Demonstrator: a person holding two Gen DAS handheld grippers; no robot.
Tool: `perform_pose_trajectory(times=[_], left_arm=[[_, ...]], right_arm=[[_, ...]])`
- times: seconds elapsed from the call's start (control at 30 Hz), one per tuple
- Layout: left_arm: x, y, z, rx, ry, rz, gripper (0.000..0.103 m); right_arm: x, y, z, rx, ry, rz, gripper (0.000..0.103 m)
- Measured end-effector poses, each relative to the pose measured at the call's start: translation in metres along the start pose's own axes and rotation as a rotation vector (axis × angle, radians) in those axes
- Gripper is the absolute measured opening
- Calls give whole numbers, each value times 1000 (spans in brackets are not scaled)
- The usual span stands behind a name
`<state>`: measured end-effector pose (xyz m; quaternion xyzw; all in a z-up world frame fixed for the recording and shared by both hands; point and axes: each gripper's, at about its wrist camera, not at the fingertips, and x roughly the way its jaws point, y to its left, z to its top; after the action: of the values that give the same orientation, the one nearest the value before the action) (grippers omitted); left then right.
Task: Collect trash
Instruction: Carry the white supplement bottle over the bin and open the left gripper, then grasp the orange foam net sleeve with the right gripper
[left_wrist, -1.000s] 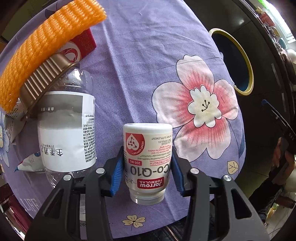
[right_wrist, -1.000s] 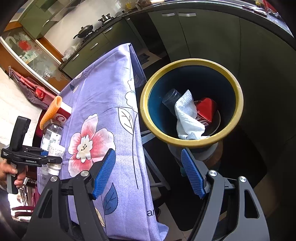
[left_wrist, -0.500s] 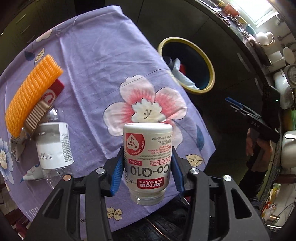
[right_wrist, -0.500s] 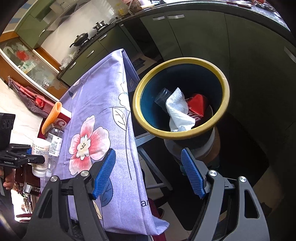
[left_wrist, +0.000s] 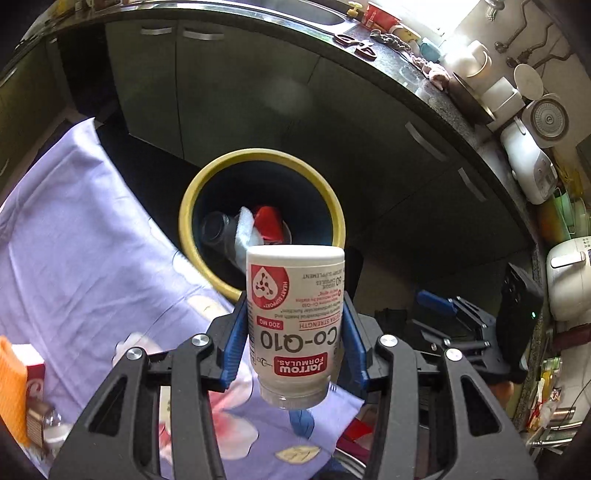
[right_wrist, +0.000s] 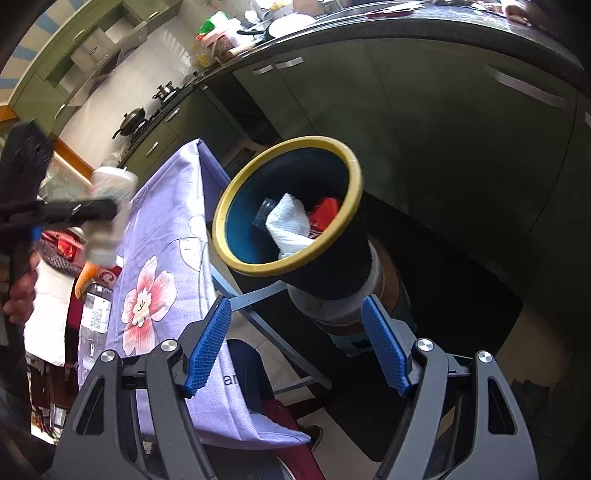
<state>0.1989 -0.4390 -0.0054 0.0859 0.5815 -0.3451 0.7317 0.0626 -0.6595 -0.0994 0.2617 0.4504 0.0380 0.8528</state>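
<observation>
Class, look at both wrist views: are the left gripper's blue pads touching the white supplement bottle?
Touching. The left wrist view shows the left gripper with both blue pads pressed against the supplement bottle.

White supplement bottle (left_wrist: 295, 325), label upside down in the left wrist view. Legible: "Jarrow FORMULAS" on a red block near the bottle's lower end; "Co-Q10" in large dark type above it; "200 MG" on a small red tab; "EXTRA STRENGTH" in red, first letters cut off by the curve; "HEART SUPPORT" along a red drop-shaped emblem holding a white heart; "60 VEGGIE CAPSULES" and "DIETARY SUPPLEMENT" in small type at the right, partly legible. Remaining fine print too small to read. Clear bottle (right_wrist: 95, 317) lying at the left: label text blurred, unreadable
</observation>
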Motion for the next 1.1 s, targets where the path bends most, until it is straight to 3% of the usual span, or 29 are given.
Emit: perform_pose_trajectory(times=[0.2, 0.23, 0.27, 0.33, 0.5, 0.63, 0.83, 0.93, 1.1], left_arm=[[69, -14, 53, 33, -9, 2, 46], [78, -12, 59, 29, -10, 13, 51], [82, -10, 62, 19, -21, 33, 64], [80, -6, 61, 12, -49, 40, 69], [34, 10, 38, 21, -132, 9, 69], [-32, 22, -12, 53, -261, -22, 75], [-140, 60, -119, 69, -480, 88, 81], [-186, 92, -179, 4, -543, 135, 81], [-235, 145, -273, -140, -638, 295, 86]], right_arm=[[-6, -22, -7, 49, -5, -8, 73], [-6, -24, -7, 54, -3, -9, 73], [-6, -26, -8, 57, 1, -10, 73], [-6, -29, -9, 61, 1, -12, 73], [-4, -28, -11, 60, -2, -16, 73], [4, -15, -8, 32, 13, -4, 73], [23, 48, 2, -119, 54, 37, 73], [39, 96, 3, -222, 79, 88, 73], [75, 195, 2, -427, 130, 158, 73]])
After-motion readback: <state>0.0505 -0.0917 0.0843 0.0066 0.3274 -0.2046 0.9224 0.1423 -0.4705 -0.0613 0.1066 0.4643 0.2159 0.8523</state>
